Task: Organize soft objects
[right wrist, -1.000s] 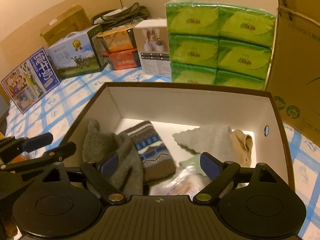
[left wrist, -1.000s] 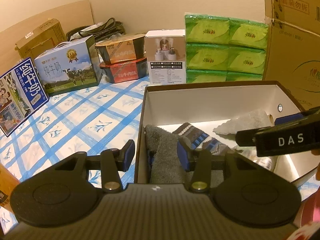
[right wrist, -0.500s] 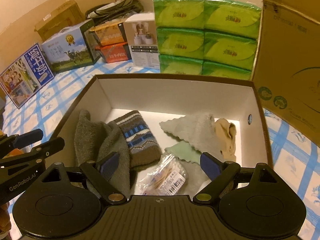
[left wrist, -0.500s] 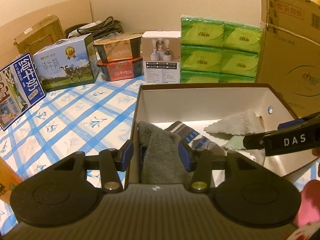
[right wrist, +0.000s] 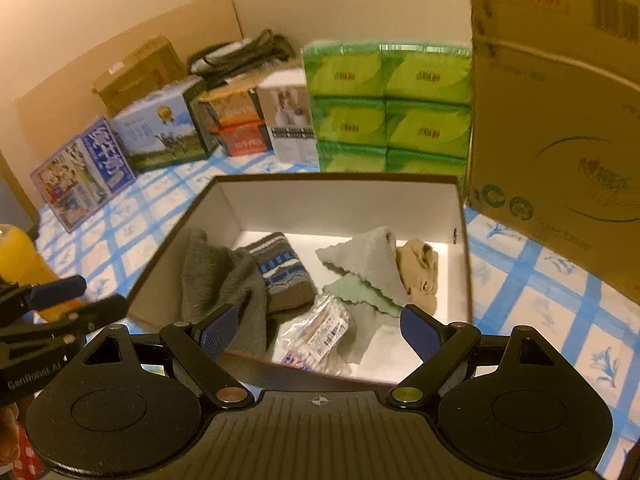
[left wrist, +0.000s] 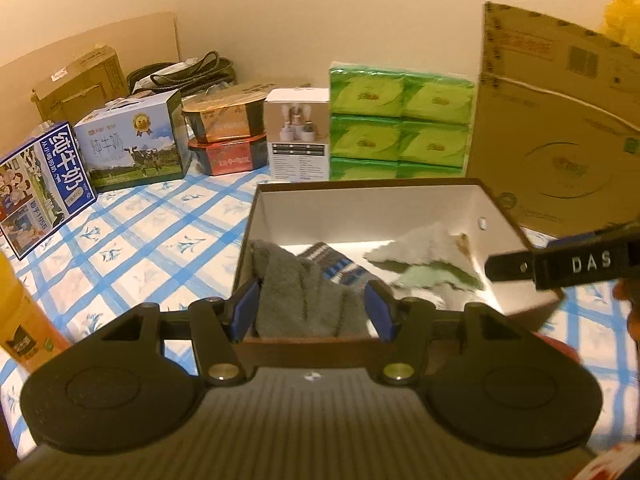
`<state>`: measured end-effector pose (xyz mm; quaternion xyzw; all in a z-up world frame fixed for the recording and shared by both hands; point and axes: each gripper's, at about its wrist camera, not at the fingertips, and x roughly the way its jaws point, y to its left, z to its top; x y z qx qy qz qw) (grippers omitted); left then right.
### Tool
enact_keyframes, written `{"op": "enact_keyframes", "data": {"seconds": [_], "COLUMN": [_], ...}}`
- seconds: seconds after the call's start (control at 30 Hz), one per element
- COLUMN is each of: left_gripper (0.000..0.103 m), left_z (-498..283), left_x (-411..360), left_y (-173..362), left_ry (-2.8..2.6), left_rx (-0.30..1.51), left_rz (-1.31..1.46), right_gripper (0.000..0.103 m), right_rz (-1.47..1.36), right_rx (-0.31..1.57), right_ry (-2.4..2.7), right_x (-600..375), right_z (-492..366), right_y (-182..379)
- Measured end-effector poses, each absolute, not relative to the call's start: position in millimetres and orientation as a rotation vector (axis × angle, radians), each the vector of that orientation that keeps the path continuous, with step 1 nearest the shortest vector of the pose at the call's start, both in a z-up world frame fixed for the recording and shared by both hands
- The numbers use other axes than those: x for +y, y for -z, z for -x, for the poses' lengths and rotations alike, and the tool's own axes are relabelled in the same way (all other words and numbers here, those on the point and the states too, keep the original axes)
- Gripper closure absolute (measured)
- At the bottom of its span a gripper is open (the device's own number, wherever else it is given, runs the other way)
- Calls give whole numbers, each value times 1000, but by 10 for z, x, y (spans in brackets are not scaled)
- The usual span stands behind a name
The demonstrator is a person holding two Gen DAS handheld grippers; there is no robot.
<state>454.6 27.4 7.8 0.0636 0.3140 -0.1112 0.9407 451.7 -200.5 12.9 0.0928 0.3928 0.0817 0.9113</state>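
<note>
A brown shoebox (left wrist: pixel 360 200) (right wrist: pixel 340 204) with a white inside stands on the checked cloth. In it lie a grey sock (left wrist: pixel 296 292) (right wrist: pixel 216 280), a striped knitted sock (left wrist: pixel 340 268) (right wrist: pixel 284 272), a pale grey cloth (left wrist: pixel 416 248) (right wrist: pixel 368 260), a green cloth (left wrist: pixel 436 278) (right wrist: pixel 360 292), a tan fabric piece (right wrist: pixel 420 272) and a packet of cotton swabs (right wrist: pixel 320 328). My left gripper (left wrist: pixel 311 312) hovers over the box's near wall; its jaws are opening and hold nothing. My right gripper (right wrist: pixel 319 330) is wide open and empty above the near right part.
Green tissue packs (left wrist: pixel 400 128), a white carton (left wrist: pixel 298 136), food tubs (left wrist: pixel 228 140) and milk boxes (left wrist: pixel 132 140) line the back. A tall cardboard box (left wrist: pixel 560 132) stands at the right. An orange bottle (right wrist: pixel 20 256) stands at the left.
Both grippers have drawn back and up from the box, so more of it shows. The left jaws have spread wider. The socks and cloths lie as before.
</note>
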Motion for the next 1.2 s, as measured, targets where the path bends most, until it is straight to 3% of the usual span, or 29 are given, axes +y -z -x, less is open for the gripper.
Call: {"op": "enact_keyframes", "data": {"seconds": [0.6,1.2], "left_gripper": [41,41], "left_z": [-2827,-1234], "left_x": [207,205], "left_y": [-677,-677], "left_ry": [193,67], "left_rx": [601,655], "left_rz": [-77,-17], "right_gripper": [15,15], "right_rz": [-157,-127], "right_rx": [677,658], "right_ry": [-232,-329], "right_x": [-2066,-1985], "right_z": [-2771,-1328], "right_y": [-592,-520]}}
